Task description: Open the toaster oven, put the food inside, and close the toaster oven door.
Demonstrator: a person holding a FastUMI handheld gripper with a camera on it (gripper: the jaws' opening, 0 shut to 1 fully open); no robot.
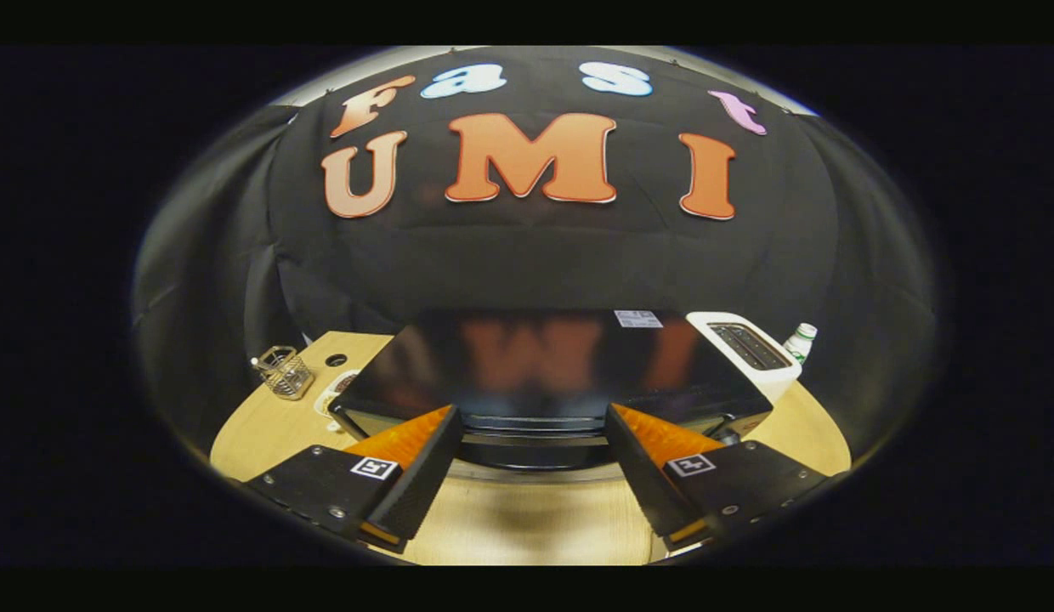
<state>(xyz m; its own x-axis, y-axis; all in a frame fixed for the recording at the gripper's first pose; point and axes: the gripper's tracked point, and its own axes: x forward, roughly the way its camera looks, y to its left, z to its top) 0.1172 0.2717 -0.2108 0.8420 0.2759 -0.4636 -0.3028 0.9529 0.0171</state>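
Observation:
The toaster oven (544, 365) is a black box with a glossy top, standing on a light wooden table (527, 518). I look down on it from above and in front. My gripper (531, 415) is open, its fingers spread wide on either side of the oven's upper front edge. Between the fingertips lies the dark front rim with a bar-like handle (535, 440); neither finger touches it. Nothing is held. From this angle I cannot tell whether the door is open or closed. A white, plate-like object (331, 393) peeks out beside the oven's left side, mostly hidden.
A white slot toaster (752, 350) stands against the oven's right side, with a small white bottle (801, 340) behind it. A wire basket (286, 372) sits on the table to the left. A round hole (336, 360) is in the tabletop near it. Black cloth walls surround the table.

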